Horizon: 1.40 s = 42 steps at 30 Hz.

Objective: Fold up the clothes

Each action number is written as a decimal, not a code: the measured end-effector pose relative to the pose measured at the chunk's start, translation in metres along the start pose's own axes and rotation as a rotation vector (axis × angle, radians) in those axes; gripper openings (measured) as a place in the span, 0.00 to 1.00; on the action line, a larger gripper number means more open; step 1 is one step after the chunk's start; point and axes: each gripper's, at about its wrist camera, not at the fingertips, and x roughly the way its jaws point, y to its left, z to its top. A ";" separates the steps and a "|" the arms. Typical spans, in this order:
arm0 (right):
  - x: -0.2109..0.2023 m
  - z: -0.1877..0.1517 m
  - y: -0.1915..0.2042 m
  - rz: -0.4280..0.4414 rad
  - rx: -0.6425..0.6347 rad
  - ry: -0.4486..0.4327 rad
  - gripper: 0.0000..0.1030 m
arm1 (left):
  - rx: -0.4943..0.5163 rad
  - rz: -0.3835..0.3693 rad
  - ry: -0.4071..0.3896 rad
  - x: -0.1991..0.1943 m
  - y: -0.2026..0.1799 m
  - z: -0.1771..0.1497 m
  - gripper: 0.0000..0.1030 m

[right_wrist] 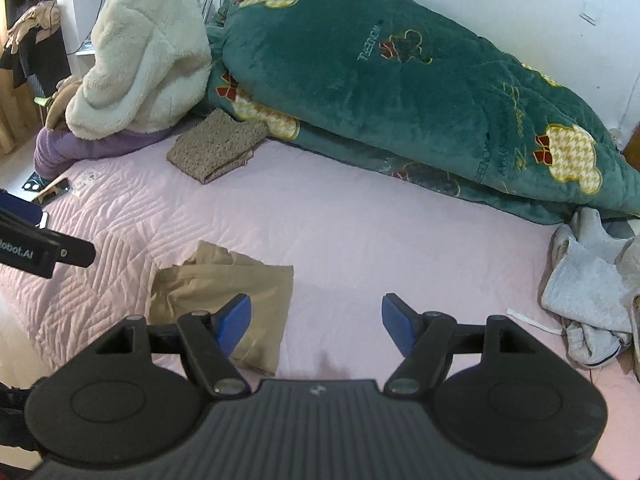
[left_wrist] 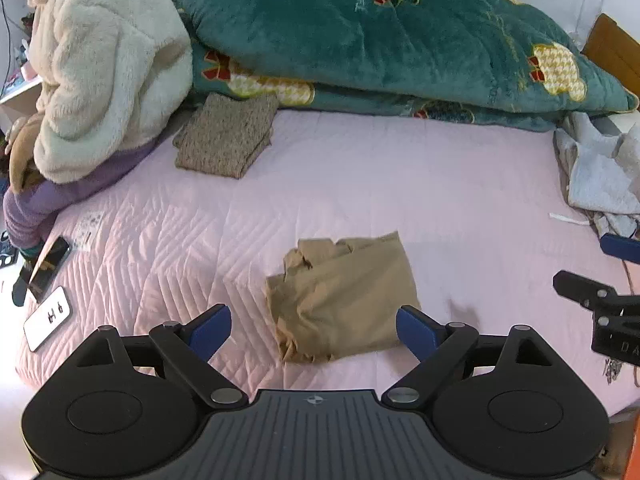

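Hovering above the bed [left_wrist: 360, 168], both claws are released and hold nothing. Left claw [left_wrist: 314, 330]: jaws spread wide, the tan garment [left_wrist: 344, 300] lying on the pink quilted cover beneath and between the blue pads, apart from them. Right claw [right_wrist: 316, 322]: jaws also spread; same tan garment [right_wrist: 224, 292] sits at lower left of its frame, partly behind the left pad.

Tan garment looks folded into a rough rectangle, top edge still rumpled. Folded speckled knit [left_wrist: 226, 136] rests at upper left by the teal comforter [left_wrist: 400, 40]. Unfolded grey clothes [right_wrist: 592, 280] heaped at the right edge of the bed.

Judgement: tan piece done or nearly so; next item is probably the grey heap.

To do it well:
- pinch a single layer at a hem or shoulder, not a bunch
- drag it to bare cover mid-bed, clear of the tan piece
- spread flat before any fold
- keep clear of the seated person [left_wrist: 104, 64] at upper left.
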 end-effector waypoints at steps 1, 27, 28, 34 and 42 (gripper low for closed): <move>-0.001 0.002 0.000 0.001 0.001 -0.003 0.71 | 0.004 0.001 -0.005 -0.001 -0.001 0.003 0.88; 0.003 0.024 0.024 -0.007 -0.017 -0.013 0.76 | -0.009 0.019 0.034 0.008 0.019 0.007 0.89; 0.004 0.025 0.024 -0.012 -0.014 -0.011 0.76 | -0.007 0.020 0.038 0.009 0.020 0.005 0.89; 0.016 0.028 0.031 -0.057 -0.013 0.023 0.77 | -0.006 0.022 0.059 0.013 0.028 -0.005 0.89; 0.023 0.038 0.040 -0.075 0.024 0.049 0.78 | -0.007 0.027 0.043 0.007 0.039 -0.010 0.89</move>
